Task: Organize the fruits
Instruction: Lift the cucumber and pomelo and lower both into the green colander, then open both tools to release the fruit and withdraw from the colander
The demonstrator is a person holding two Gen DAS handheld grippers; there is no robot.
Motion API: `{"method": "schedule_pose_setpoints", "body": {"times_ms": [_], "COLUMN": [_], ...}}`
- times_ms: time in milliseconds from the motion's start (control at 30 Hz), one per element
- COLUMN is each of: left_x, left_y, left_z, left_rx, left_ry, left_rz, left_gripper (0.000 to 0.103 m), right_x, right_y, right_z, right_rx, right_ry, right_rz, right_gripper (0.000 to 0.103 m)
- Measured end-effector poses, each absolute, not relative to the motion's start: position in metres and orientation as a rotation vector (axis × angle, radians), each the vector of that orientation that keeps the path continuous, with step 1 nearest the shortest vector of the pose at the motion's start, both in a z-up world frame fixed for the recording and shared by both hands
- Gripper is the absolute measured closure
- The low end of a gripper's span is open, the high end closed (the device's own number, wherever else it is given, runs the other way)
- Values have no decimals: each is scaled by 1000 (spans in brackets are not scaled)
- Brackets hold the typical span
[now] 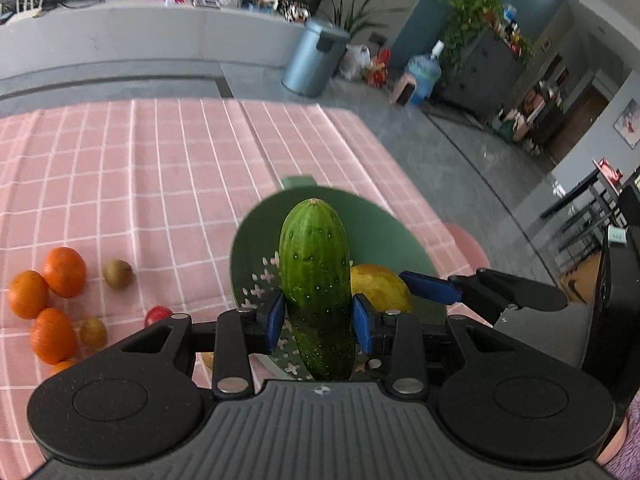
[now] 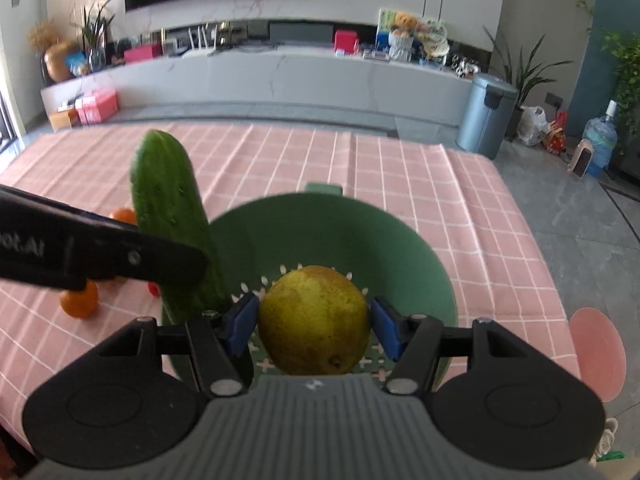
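Observation:
My left gripper [image 1: 319,316] is shut on a green cucumber [image 1: 314,276], which stands upright between the blue pads above a green colander bowl [image 1: 384,232]. In the right wrist view the same cucumber [image 2: 168,216] leans over the bowl's left rim. My right gripper [image 2: 314,322] is shut on a yellow-green pear [image 2: 314,320], held over the inside of the green colander bowl [image 2: 400,248]. The pear [image 1: 380,286] and the right gripper's blue finger [image 1: 430,286] show just right of the cucumber in the left wrist view.
On the pink checked tablecloth [image 1: 160,180] left of the bowl lie several oranges [image 1: 64,272], two kiwis [image 1: 118,273] and a small red fruit [image 1: 158,315]. A pink round mat [image 2: 598,350] lies at the table's right edge. Beyond it is grey floor with a bin [image 2: 486,114].

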State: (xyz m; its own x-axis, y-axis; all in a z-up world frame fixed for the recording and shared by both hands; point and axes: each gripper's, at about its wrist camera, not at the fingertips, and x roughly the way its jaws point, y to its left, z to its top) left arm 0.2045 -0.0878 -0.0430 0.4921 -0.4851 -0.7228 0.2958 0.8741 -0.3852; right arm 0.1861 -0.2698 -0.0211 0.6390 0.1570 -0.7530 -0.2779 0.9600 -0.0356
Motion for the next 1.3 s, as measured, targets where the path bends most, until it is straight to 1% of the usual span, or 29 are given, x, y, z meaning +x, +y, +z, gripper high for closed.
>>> {"method": "schedule_pose_setpoints", "body": {"times_ms": [267,500,833,867,900,967,1300], "left_x": [219,231,229,229,228,228,194], "left_y": [-92,-94,-95,-97,-95,-95,-82], "left_z": [-59,-70,-65,-64,-63,-60,-30], "left_rx": [-220,-244,-220,-222,-229,-239,-150], "left_ry": [1017,1060,1053,1053,1052,1046,965], "left_rz": [-501,-485,-471,-470,-471,-472,-445], "left_gripper": [62,62,61,58,54,50,49], "right_x": [202,210,214,212,211,208,184], "right_y": [-262,-265,-266,-264,-262,-261,-261], "right_z": [-39,-51,-53,-52,-52,-49,-28], "right_rx": [-277,-288,-274,-296,-316,-344,-379], "right_ry": [916,963,970,963,956,944,871], "right_rz": [270,273,264,262,256,244,149], "right_gripper": [44,44,43,41,41,36,33]}}
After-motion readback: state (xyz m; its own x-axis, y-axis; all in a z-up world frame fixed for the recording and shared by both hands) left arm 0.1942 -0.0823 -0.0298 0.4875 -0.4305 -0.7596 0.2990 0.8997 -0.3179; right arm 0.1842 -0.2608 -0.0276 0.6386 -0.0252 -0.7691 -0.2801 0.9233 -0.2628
